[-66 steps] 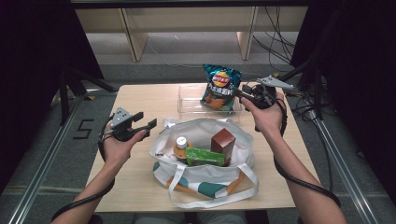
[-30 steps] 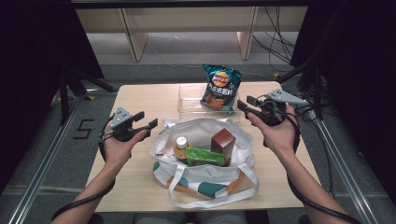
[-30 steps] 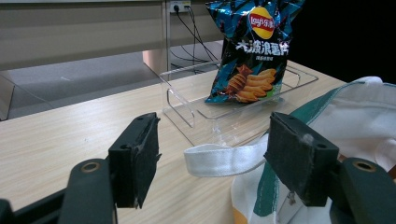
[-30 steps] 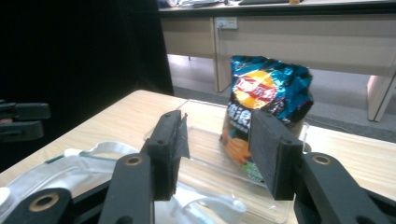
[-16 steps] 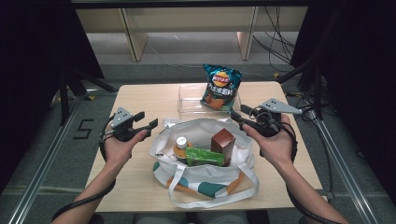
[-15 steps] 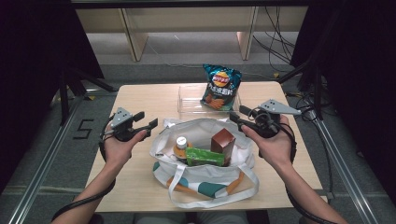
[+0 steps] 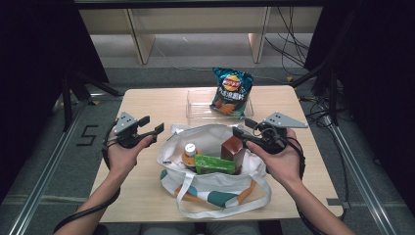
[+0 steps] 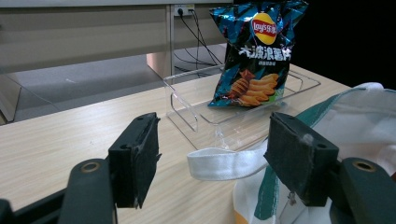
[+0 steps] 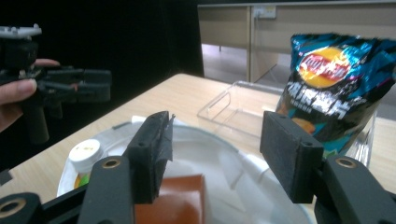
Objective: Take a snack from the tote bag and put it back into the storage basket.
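Right hand-held gripper [image 7: 243, 129] moved from chip bag [image 7: 230, 91] to tote bag [image 7: 215, 183], jaws just widening, empty, left hand-held gripper [image 7: 152, 126] wide

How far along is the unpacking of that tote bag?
One item looks done: the chip bag stands in the clear tray. Now the right hand-held gripper, jaws just opened and empty, is at the tote bag rim above the brown carton. Carton, green box and bottle remain inside.
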Tool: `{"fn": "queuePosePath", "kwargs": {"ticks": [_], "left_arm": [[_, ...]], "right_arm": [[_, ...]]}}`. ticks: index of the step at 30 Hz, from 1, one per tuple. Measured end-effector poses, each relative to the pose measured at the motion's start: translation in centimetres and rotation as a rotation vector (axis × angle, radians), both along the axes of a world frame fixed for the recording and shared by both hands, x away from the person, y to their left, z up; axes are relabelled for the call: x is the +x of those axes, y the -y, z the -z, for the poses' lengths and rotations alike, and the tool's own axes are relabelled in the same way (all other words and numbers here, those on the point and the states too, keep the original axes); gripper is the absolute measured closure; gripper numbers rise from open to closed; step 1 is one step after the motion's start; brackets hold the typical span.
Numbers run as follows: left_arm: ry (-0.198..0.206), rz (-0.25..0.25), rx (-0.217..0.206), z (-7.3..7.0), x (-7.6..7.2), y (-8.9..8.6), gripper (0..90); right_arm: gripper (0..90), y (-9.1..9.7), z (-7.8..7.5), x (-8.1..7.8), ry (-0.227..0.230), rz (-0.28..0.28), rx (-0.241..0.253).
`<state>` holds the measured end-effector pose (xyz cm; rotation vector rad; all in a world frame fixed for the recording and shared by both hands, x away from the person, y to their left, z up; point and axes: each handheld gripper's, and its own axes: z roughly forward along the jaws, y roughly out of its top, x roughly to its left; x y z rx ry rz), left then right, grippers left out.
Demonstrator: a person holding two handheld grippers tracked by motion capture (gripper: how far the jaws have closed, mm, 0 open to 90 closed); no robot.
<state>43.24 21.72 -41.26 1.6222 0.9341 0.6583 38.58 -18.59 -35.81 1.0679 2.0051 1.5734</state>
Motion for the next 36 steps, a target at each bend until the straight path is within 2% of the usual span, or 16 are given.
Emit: {"fn": "queuePosePath", "kwargs": {"ticks": [5, 6, 8, 14, 16, 18, 19, 23, 24, 25, 26, 29, 31, 32, 34, 36], "left_arm": [[-0.003, -0.004, -0.002, -0.1, -0.1, -0.1, 33.4], [0.002, 0.000, -0.004, 0.0, 0.0, -0.1, 33.5], [-0.001, -0.003, -0.001, 0.0, -0.1, -0.1, 33.6], [0.003, 0.003, -0.001, -0.1, -0.1, 0.1, 33.6], [0.001, -0.001, -0.004, -0.1, -0.2, 0.1, 33.6], [0.006, 0.000, -0.002, -0.2, -0.2, 0.0, 33.6], [0.004, -0.001, -0.004, -0.2, -0.2, 0.0, 33.6], [0.003, 0.004, -0.007, -0.1, -0.2, 0.1, 33.3], [0.003, 0.005, -0.007, -0.1, -0.2, 0.1, 33.3], [0.004, 0.005, -0.007, -0.1, -0.2, 0.1, 33.3], [0.005, 0.003, -0.009, -0.1, -0.2, 0.0, 33.3], [0.008, 0.001, -0.012, -0.2, -0.2, 0.0, 33.3], [0.007, 0.001, -0.012, -0.2, -0.2, 0.0, 33.3], [0.021, 0.014, -0.016, -0.1, -0.1, 0.0, 33.3], [0.003, 0.001, -0.014, -0.2, -0.2, 0.1, 33.2], [0.005, 0.001, -0.014, -0.2, -0.2, 0.0, 33.2]], "right_arm": [[42.0, -0.2, 0.2, -0.3, 0.005, -0.014, -0.007], [41.4, -0.3, 0.2, -0.6, -0.005, 0.001, -0.009], [41.1, -0.3, 0.1, -0.8, -0.013, -0.018, -0.001], [39.7, -0.4, 0.2, -1.2, 0.004, -0.029, -0.008], [38.8, -0.4, 0.3, -1.3, -0.009, -0.024, 0.003], [38.0, -0.5, 0.5, -1.4, -0.002, -0.031, -0.010], [37.6, -0.5, 0.5, -1.6, -0.016, -0.026, -0.006], [36.3, -0.8, 0.7, -1.8, 0.002, -0.035, -0.029], [35.9, -0.8, 0.8, -1.6, 0.038, -0.041, -0.040], [35.6, -1.1, 0.9, -1.9, -0.008, -0.038, -0.025], [35.1, -1.2, 1.0, -2.0, -0.011, -0.038, -0.035], [33.5, -1.5, 1.5, -1.8, 0.006, -0.041, -0.066], [33.4, -1.6, 1.7, -1.8, 0.006, -0.044, -0.068], [33.0, -1.6, 1.8, -1.8, 0.009, -0.041, -0.081], [32.7, -1.6, 2.0, -1.7, 0.013, -0.033, -0.065], [32.5, -1.6, 2.0, -1.8, 0.026, -0.036, -0.065]]}}
